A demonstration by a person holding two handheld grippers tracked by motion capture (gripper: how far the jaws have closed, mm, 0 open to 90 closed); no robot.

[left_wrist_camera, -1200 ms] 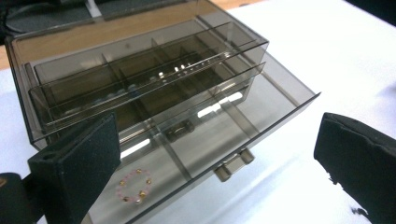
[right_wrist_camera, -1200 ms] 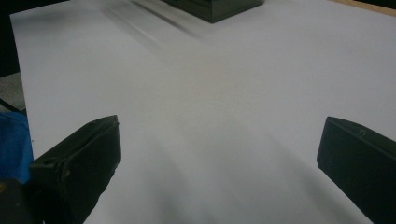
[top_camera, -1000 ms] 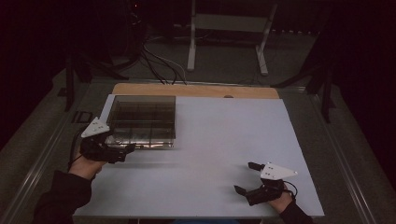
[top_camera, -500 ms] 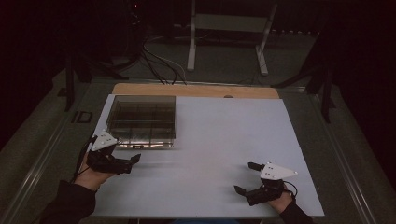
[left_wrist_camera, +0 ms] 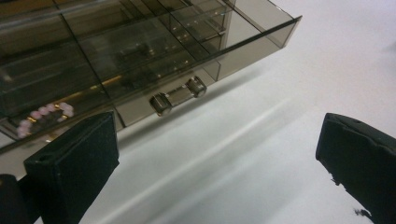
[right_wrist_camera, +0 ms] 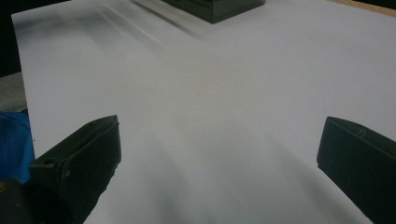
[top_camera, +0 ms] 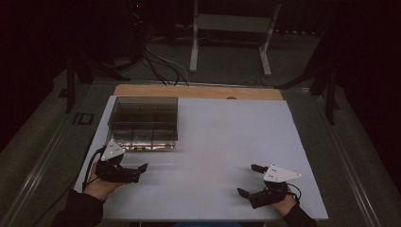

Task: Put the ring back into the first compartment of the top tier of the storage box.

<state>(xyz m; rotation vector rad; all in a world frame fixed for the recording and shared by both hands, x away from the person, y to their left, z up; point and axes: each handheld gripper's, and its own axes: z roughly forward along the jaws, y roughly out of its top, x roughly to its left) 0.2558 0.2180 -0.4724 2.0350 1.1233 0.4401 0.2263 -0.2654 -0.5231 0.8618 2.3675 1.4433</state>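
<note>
Left gripper [top_camera: 135, 166] is released, jaws wide, sitting just in front of the smoked-acrylic drawer organizer [top_camera: 144, 122] at the table's [top_camera: 227, 142] far-left; looks like the drawer pull is the target, so I'd square the jaws either side of the small chrome bar handle [left_wrist_camera: 178, 96] and close on the bar itself, then pull straight and low so the light box doesn't skid. Right gripper [top_camera: 250, 179] is also spread wide and idle near the front-right edge, well apart from the box. Box is translucent, hard, glossy, with gridded compartments and a pink bead bracelet [left_wrist_camera: 44, 114] inside; table surface is matte white and slick.
</note>
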